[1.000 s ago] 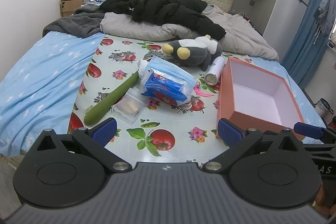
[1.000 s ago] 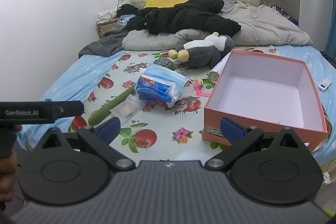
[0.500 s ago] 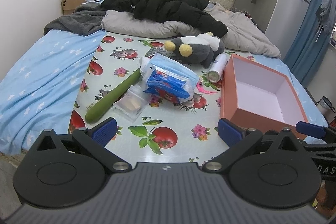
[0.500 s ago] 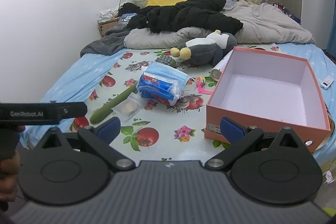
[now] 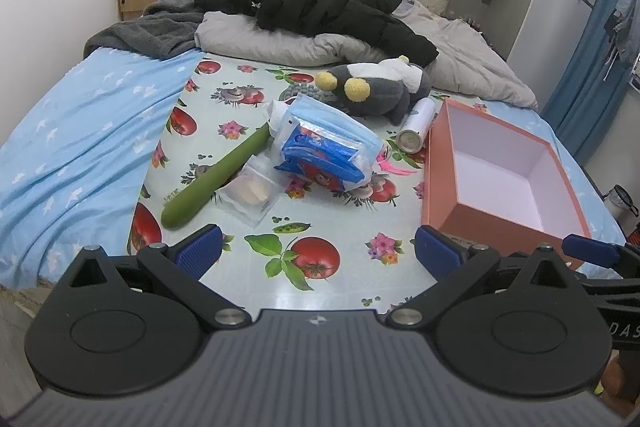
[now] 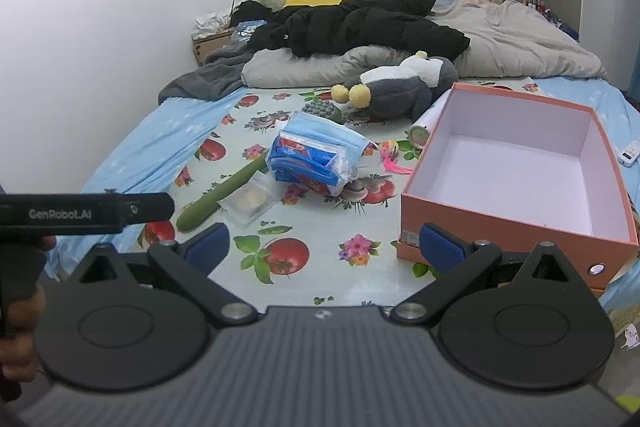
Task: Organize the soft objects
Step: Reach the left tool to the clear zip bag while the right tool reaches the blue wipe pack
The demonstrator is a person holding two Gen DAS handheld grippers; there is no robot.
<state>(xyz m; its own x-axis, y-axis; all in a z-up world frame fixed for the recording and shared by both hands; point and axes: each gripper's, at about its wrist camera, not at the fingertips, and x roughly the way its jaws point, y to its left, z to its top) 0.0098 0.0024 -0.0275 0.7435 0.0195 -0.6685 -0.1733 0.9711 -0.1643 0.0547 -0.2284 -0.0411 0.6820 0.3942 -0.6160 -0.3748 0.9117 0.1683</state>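
Black left gripper (image 6: 86, 213) reads "GenRobot.AI"; both grippers' fingers (image 5: 198, 251) spread, empty.

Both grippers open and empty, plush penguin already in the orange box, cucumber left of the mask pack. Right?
Not quite. The orange box holds nothing; the right wrist view shows its bare white inside. The plush penguin lies on the bed behind the box. The rest holds: left gripper and right gripper are open and empty, and the cucumber is left of the mask pack.
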